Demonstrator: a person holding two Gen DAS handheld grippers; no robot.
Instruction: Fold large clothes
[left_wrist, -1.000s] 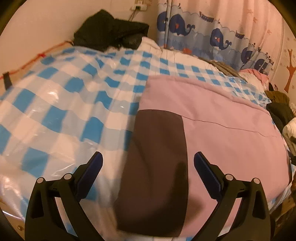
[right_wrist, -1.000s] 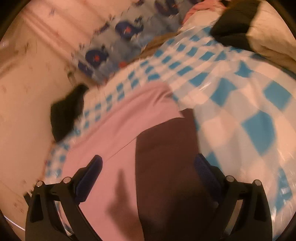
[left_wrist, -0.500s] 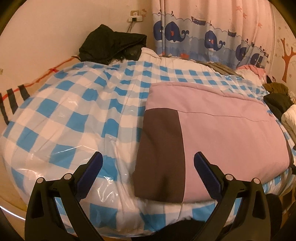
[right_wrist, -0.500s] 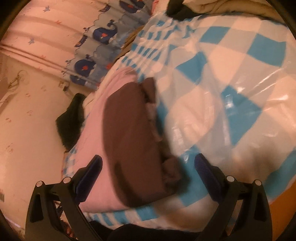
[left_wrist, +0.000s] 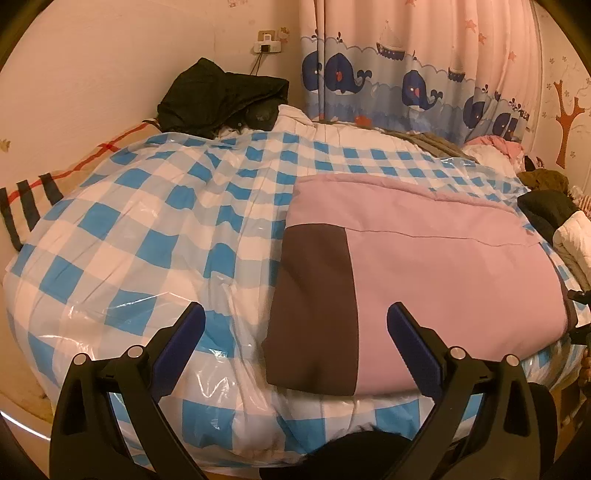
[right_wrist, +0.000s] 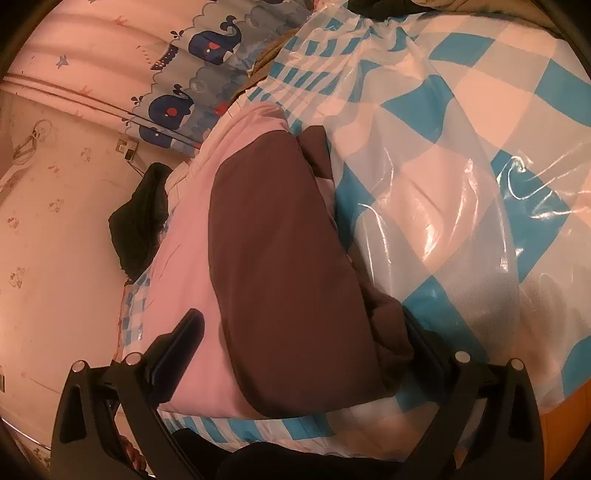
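Note:
A large pink garment (left_wrist: 436, 280) with a dark brown panel (left_wrist: 314, 314) lies folded flat on the blue-and-white checked bed cover (left_wrist: 147, 236). My left gripper (left_wrist: 295, 328) is open and empty, held back from the bed's near edge, in front of the brown panel. In the right wrist view the same garment (right_wrist: 184, 258) shows its other brown end (right_wrist: 288, 258). My right gripper (right_wrist: 303, 332) is open, and its jaws stand on either side of that brown end near the bed's edge. The right finger is partly hidden by a bunched brown fold.
A black garment (left_wrist: 221, 96) lies at the back by the wall. A whale-print curtain (left_wrist: 406, 81) hangs behind the bed. Piled clothes (left_wrist: 554, 214) sit at the right edge. The plastic-covered checked cover (right_wrist: 461, 184) spreads to the right of the garment.
My left gripper has pulled back from the garment, so the whole bed now shows. My right gripper has swung down to the brown end at the bed's edge.

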